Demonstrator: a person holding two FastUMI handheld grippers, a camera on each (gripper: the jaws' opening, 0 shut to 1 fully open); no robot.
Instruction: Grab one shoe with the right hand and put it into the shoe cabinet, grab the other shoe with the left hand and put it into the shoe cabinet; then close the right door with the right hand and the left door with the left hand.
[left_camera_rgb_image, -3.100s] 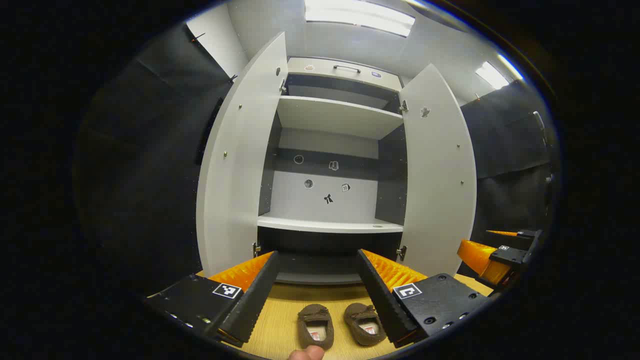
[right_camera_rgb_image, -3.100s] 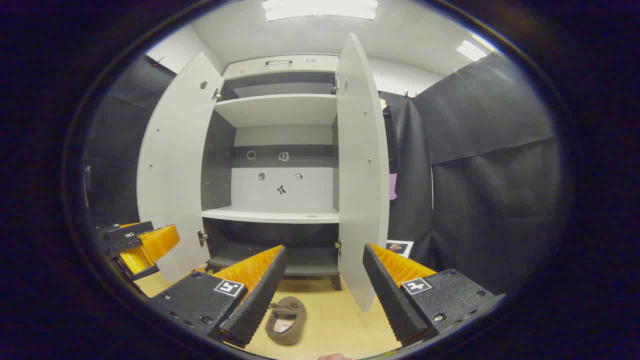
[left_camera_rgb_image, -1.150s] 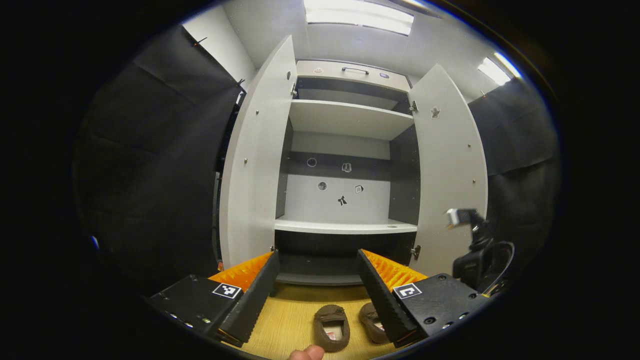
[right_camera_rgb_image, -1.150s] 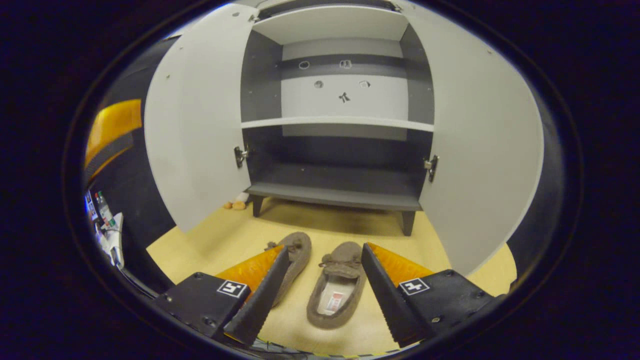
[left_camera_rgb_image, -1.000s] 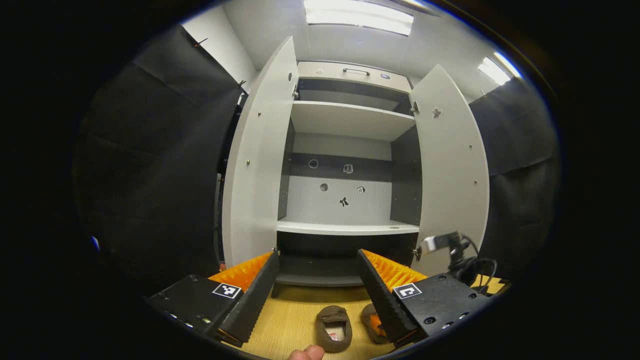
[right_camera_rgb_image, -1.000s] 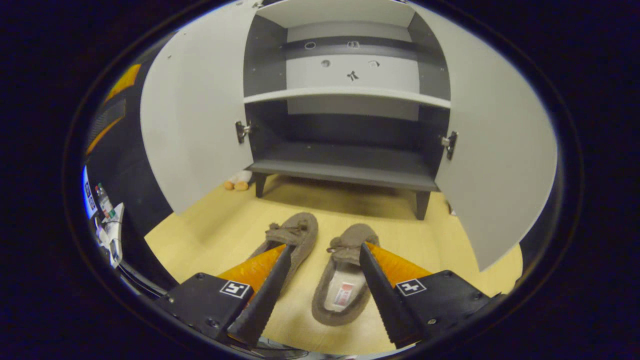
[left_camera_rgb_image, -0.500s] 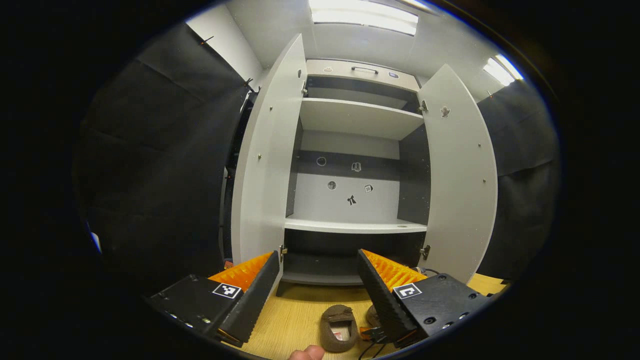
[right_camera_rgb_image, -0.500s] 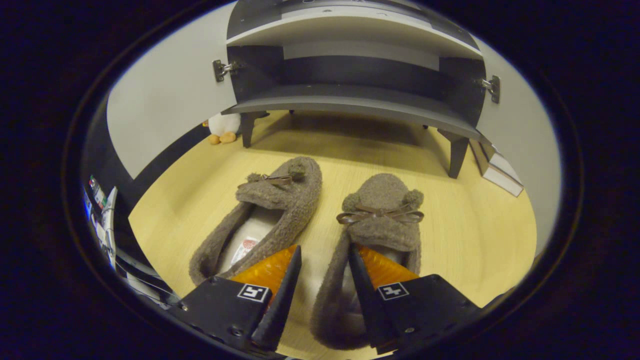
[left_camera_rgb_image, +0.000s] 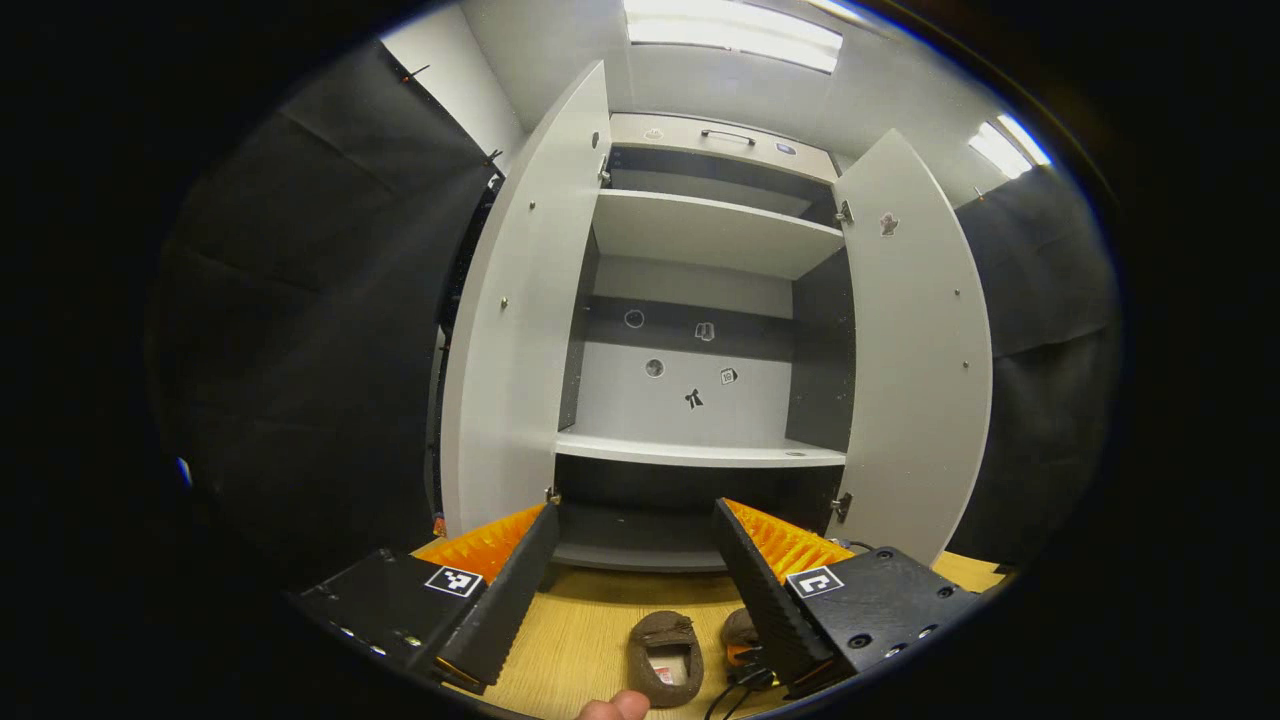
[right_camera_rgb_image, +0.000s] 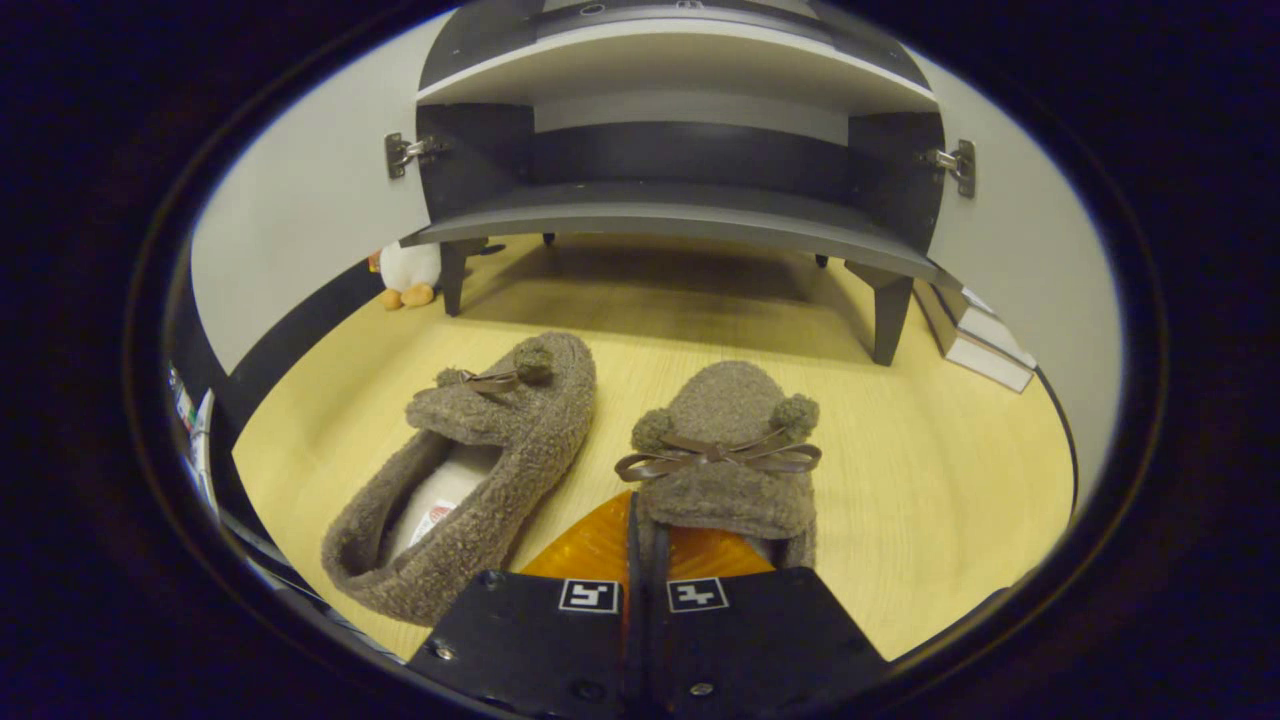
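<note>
Two brown fuzzy slippers with bows lie side by side on the wooden floor in front of the open shoe cabinet (right_camera_rgb_image: 680, 215). My right gripper (right_camera_rgb_image: 637, 510) is low over the right slipper (right_camera_rgb_image: 725, 440), shut on the left wall of its opening. The left slipper (right_camera_rgb_image: 480, 470) lies free beside it. In the left gripper view, my left gripper (left_camera_rgb_image: 635, 510) is held high and open, facing the cabinet, with the left slipper (left_camera_rgb_image: 665, 655) far below and the right slipper (left_camera_rgb_image: 740, 630) partly hidden by a finger. Both the left door (left_camera_rgb_image: 510, 330) and the right door (left_camera_rgb_image: 915, 340) stand wide open.
A white shelf (left_camera_rgb_image: 700, 453) crosses the cabinet above the dark bottom shelf. A small plush toy (right_camera_rgb_image: 405, 270) sits by the cabinet's left leg, and stacked books (right_camera_rgb_image: 975, 335) lie by its right leg. A thumb (left_camera_rgb_image: 615, 708) shows at the bottom edge.
My right gripper dropped from facing the cabinet down to the slippers and went from open to shut on the right slipper's wall. The left gripper has hardly moved and stays open.
</note>
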